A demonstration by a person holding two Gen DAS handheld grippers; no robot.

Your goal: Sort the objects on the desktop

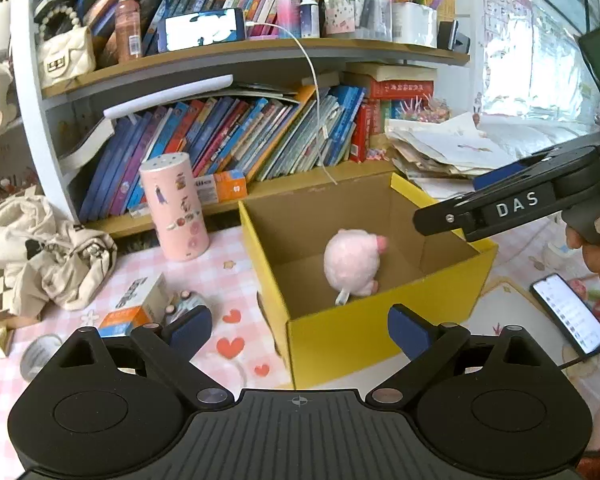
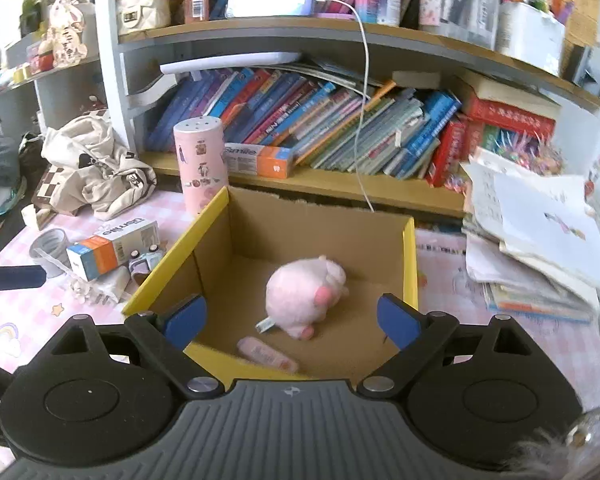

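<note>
Both grippers, left and right, jaws apart and empty; yellow box on tabletop holding pink tube at near wall, plush mid-floor; pink canister beyond far-left corner.

The right hand-held gripper hangs with its fingers spread and nothing between them over the near rim of a yellow cardboard box, inside which a pink plush toy and a pink tube lie.
</note>
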